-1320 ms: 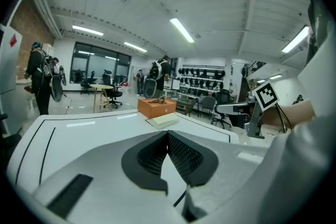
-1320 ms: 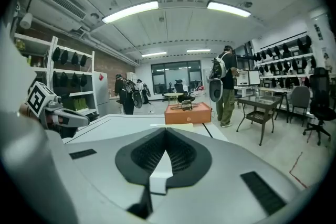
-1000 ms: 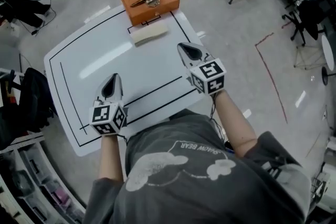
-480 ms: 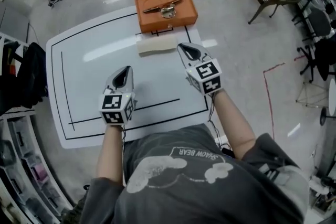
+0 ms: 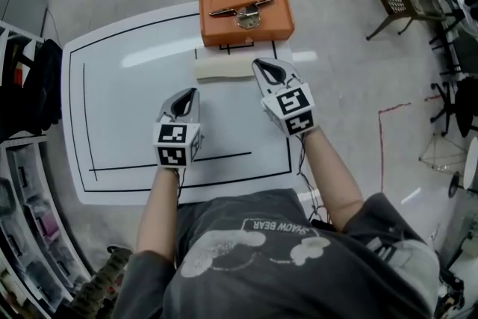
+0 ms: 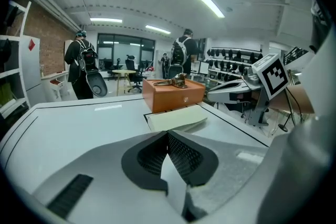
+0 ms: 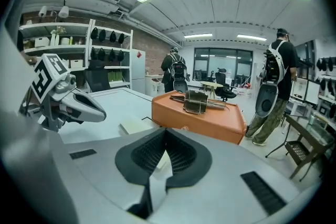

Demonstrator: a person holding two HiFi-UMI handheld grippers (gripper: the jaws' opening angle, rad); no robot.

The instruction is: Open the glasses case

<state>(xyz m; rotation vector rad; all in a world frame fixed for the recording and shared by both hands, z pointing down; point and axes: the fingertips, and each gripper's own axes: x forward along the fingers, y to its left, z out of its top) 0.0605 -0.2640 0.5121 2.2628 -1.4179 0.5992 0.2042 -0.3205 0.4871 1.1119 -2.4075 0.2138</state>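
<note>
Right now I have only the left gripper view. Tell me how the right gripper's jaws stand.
Observer: The right gripper has its jaws shut, with nothing between them.
Operator: Give me its place from above.
Observer: In the head view its tip lies by the right end of the pale pad, short of the orange case.
Operator: Now compare my left gripper.
Observer: The left gripper sits farther back, apart from the pad.

A grey T-shirt (image 5: 299,273) with white print; silver left hand-held gripper (image 5: 185,99) and right hand-held gripper (image 5: 269,71) bear black-and-white marker cubes (image 5: 178,146).
</note>
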